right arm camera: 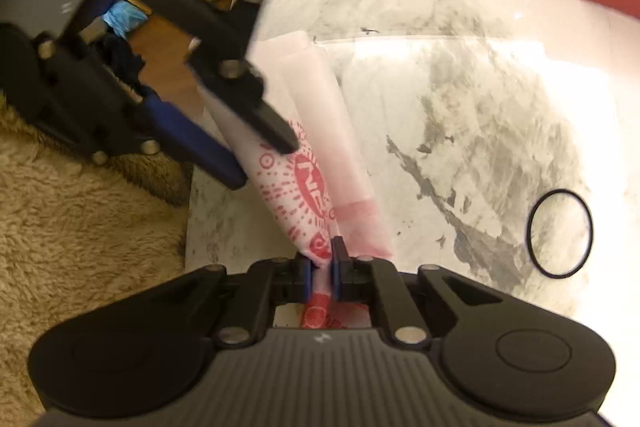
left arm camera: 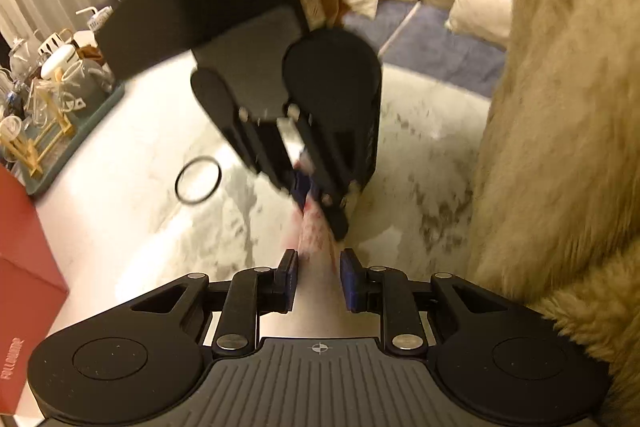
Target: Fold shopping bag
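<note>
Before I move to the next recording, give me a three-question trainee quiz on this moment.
1. True or false: the right gripper is shut on the shopping bag.
2. The left gripper's fingers are: A) open, B) clamped on the bag.
3. What loose item lies on the marble table beside the bag?

Key: 1 true. 2 A: a clear gap shows between them, nothing pinched. 3 A black ring.

The shopping bag (right arm camera: 308, 187) bears a red round sunburst emblem with white letters inside, too blurred and creased to read. The red box (left arm camera: 24, 267) carries pale lettering down its side, likewise illegible. No other text shows.
</note>
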Tool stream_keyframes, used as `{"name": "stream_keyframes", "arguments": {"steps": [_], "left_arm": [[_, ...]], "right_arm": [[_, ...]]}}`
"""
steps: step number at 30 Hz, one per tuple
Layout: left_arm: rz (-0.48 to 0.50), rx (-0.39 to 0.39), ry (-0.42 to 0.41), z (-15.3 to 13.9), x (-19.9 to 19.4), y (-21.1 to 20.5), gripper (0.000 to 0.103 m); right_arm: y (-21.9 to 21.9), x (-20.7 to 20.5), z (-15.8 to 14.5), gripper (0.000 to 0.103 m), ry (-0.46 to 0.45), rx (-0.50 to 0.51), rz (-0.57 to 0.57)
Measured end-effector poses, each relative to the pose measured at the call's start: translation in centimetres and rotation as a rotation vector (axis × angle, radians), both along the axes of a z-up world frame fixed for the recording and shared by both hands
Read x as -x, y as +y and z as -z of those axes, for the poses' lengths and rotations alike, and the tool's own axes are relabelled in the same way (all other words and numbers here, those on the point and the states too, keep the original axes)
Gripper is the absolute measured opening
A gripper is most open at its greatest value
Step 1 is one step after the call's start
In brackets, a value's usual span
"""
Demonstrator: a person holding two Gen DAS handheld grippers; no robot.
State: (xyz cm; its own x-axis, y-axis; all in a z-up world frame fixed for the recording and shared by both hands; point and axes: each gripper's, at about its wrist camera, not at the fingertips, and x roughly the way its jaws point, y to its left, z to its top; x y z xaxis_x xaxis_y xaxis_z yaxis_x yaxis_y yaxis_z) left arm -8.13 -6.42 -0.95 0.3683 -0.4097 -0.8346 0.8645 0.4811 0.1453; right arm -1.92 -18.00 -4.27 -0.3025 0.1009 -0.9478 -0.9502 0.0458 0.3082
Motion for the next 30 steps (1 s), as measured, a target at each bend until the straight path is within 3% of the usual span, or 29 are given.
{"name": "stream_keyframes", "arguments": {"steps": [2,4,9,14,15,19,20,22,27,30], "left_arm": [[0.022,0.047,-0.041,-1.3,0.2,-0.6,0.022],[0.031,0.025,-0.036,-1.2,0.3,-0.6,0.022],[0.030,-0.078,-0.021,2.1,0.0,-1.1,0.022],[0.034,-0.049,0.016,2.2,-0.2,-0.5,0.022],[0.035,-0.038,-0.010,1.9,0.2,-0.4,0.022],[0.073,-0.021,0.006,2.0,-1.7,-2.0,0.021],[0.081,-0.034,0.026,2.4,-1.9,-2.3,0.018],[0.077,-0.053,-0.007,3.0,-1.9,-2.5,0.017],[0.088,-0.065,0.030,4.3,-4.2,-2.9,0.017],[0.083,-0.072,0.059,4.6,-5.4,-3.2,0.017]], "right_arm": [[0.0,-0.5,0.1,0.006,0.030,0.010,0.030],[0.0,-0.6,0.1,0.006,0.045,0.013,0.033],[-0.1,-0.4,-0.3,0.006,0.059,0.019,0.024],[0.1,0.2,-0.6,0.007,0.054,0.026,0.006],[0.0,0.2,-0.7,0.007,0.059,0.028,0.010],[-0.4,0.5,-1.1,0.007,0.070,0.025,0.019],[-0.5,0.6,-1.2,0.007,0.069,0.023,0.017],[-0.7,1.1,-1.6,0.007,0.060,0.022,0.008],[-1.0,2.2,-2.4,0.008,0.041,0.021,-0.010],[-1.0,3.6,-3.1,0.014,-0.026,0.012,-0.056]]}}
